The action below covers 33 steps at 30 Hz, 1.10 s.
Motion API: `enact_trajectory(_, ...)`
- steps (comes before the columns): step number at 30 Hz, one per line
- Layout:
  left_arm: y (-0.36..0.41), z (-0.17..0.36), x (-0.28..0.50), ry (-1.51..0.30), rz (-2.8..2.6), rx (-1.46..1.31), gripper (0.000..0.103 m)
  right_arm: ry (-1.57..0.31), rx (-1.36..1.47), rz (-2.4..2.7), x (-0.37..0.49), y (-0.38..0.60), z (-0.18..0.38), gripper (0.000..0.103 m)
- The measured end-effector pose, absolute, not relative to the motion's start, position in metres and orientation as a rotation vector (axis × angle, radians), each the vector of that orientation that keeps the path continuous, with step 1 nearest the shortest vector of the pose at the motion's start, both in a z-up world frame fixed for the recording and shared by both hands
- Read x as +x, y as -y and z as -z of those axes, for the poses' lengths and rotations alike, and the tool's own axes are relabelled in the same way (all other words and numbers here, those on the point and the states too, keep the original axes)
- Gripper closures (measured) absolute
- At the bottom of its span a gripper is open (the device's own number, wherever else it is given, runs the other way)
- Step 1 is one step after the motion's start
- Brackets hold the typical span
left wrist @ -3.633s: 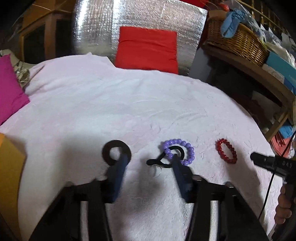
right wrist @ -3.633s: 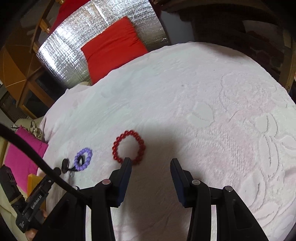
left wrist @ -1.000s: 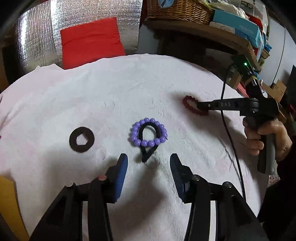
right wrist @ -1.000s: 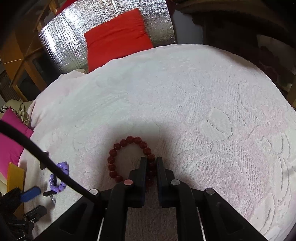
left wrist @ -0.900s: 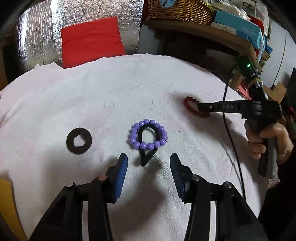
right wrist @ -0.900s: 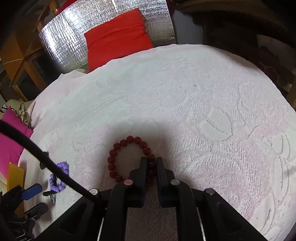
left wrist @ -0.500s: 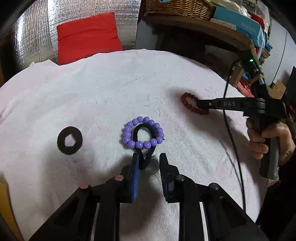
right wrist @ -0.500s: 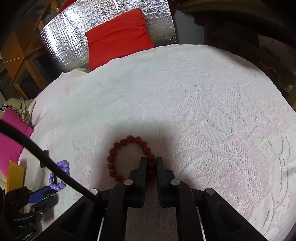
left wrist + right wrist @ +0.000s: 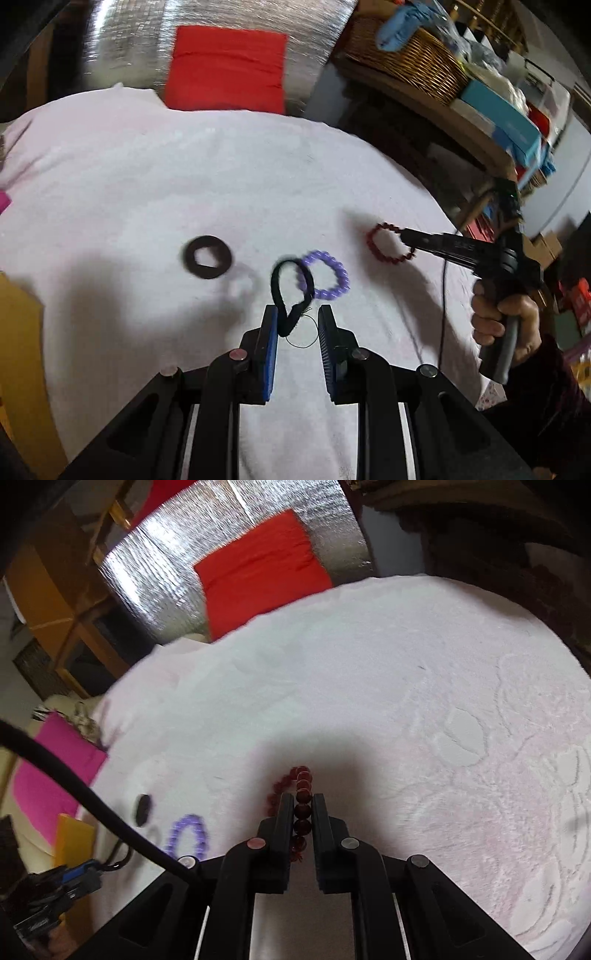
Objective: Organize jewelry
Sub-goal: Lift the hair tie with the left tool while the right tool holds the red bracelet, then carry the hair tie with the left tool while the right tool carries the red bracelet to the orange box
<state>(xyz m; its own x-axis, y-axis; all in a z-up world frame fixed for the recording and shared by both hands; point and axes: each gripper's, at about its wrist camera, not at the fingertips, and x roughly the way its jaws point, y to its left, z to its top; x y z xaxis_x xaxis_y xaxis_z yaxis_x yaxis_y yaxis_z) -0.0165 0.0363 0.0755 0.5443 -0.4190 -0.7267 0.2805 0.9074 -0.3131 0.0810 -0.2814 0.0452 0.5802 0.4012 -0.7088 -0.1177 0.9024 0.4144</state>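
My left gripper [image 9: 297, 321] is nearly shut, its blue pads around the tail of a black cord loop [image 9: 288, 291], which looks lifted off the white bedspread [image 9: 184, 177]; whether the pads press it is unclear. A purple bead bracelet [image 9: 328, 277] lies just beyond, and also shows in the right wrist view [image 9: 186, 836]. A dark flat ring [image 9: 207, 256] lies to the left. My right gripper [image 9: 300, 805] is shut on a red bead bracelet [image 9: 302, 794] and holds it off the bedspread; it shows in the left wrist view [image 9: 388, 245].
A red cushion [image 9: 225, 70] leans on a silver foil panel [image 9: 147, 44] at the back. A wicker basket [image 9: 406, 55] and boxes sit on a wooden shelf at right. A pink cushion [image 9: 48, 775] and a yellow box [image 9: 70, 845] lie at the left edge.
My left gripper has closed in around the black cord and drawn it up and left, off the purple bracelet. My right gripper has lifted the red bracelet, which now hangs edge-on.
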Motion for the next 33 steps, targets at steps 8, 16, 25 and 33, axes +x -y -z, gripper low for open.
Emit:
enact_trajectory(8,-0.044,-0.085,-0.027,-0.871,0.374,-0.154,0.08,-0.853,0.461,-0.417,0.071,0.278,-0.056,0.093)
enact_trajectory(16,-0.051,-0.096,-0.038,-0.845,0.35,-0.143,0.08,-0.854,0.464,-0.447,0.069,0.263,-0.059,0.093)
enact_trajectory(25,-0.064,-0.106,-0.057,-0.815,0.304,-0.16,0.08,-0.826,0.463,-0.501,0.057,0.245,-0.073,0.093)
enact_trajectory(33,-0.09,-0.12,-0.097,-0.777,0.155,-0.203,0.08,-0.778,0.391,-0.611,0.029,0.193,-0.102,0.093)
